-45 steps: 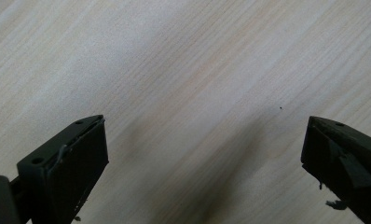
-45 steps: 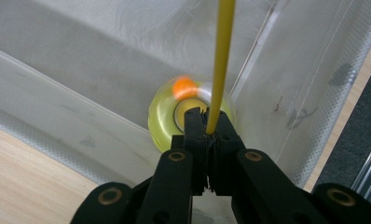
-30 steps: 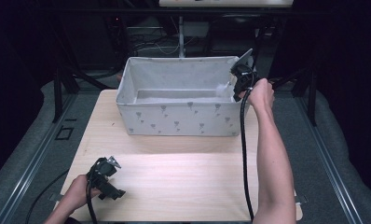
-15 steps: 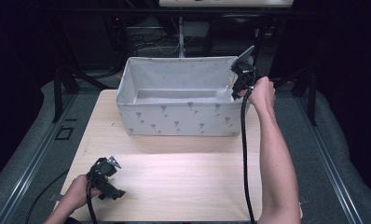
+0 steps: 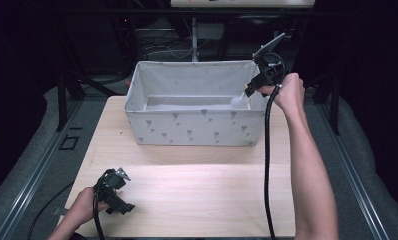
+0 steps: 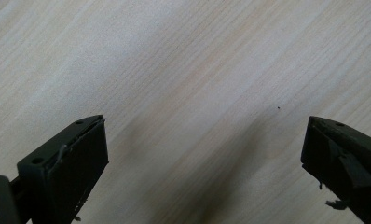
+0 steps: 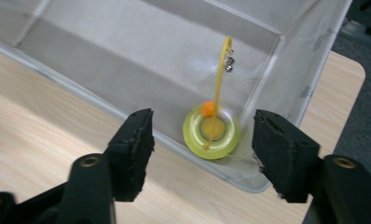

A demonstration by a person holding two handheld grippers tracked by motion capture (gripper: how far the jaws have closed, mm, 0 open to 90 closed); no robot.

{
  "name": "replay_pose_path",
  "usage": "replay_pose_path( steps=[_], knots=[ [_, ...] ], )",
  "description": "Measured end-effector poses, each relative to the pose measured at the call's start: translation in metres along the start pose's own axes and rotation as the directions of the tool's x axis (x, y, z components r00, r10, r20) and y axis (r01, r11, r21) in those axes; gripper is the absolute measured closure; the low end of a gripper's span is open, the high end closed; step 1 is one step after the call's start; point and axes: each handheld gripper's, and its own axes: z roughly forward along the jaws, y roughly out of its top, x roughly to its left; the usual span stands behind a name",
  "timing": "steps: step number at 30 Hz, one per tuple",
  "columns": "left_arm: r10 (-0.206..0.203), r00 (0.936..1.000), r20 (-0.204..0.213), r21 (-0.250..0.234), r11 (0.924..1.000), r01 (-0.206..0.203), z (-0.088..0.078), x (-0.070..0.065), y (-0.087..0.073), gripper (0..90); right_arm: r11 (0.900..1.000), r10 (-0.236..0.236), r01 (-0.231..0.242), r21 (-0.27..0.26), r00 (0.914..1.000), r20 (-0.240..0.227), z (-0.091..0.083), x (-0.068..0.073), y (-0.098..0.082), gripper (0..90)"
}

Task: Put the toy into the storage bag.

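Nearest, the left gripper (image 5: 118,192) was rested low over the bare wooden table (image 5: 197,200), its jaws spread wide with nothing between them but wood grain. Farther off, the right gripper (image 5: 252,89) was held above the right end of the fabric bin (image 5: 187,125); its jaws had just been opening and stood parted, with nothing gripped. Beyond and below them, framed in the gap, a yellow ring toy (image 7: 212,130) with an upright stick and small bells was seen lying in the bin's corner. Judging by this, the placing looked done; withdrawing the hand, and any further items, remained.
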Motion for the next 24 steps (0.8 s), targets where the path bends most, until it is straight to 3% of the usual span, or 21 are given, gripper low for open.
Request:
replay_pose_path(
  steps=[7, 12, 21, 24],
  knots=[
    [0.002, 1.0000, 0.000, 0.001, 1.0000, -0.002, 0.001, 0.000, 0.000, 0.6, 0.998, -0.041, 0.040, -0.040, 0.9990, -0.017, -0.021, 0.015, -0.014, 19.0],
    [0.002, 1.0000, -0.002, 0.001, 1.0000, -0.002, 0.001, 0.000, 0.000, 0.6, 0.995, -0.085, 0.084, -0.055, 0.9959, -0.030, -0.027, 0.028, -0.031, 14.9],
    [0.001, 1.0000, -0.004, 0.000, 1.0000, -0.001, 0.001, -0.001, 0.000, 0.6, 0.984, -0.124, 0.113, -0.135, 0.9895, -0.075, -0.023, 0.047, -0.088, 13.5],
    [0.001, 1.0000, -0.006, 0.004, 1.0000, -0.001, 0.001, -0.001, 0.001, 0.6, 0.984, -0.129, 0.118, -0.134, 0.9886, -0.077, -0.020, 0.050, -0.105, 10.8]
  ],
)
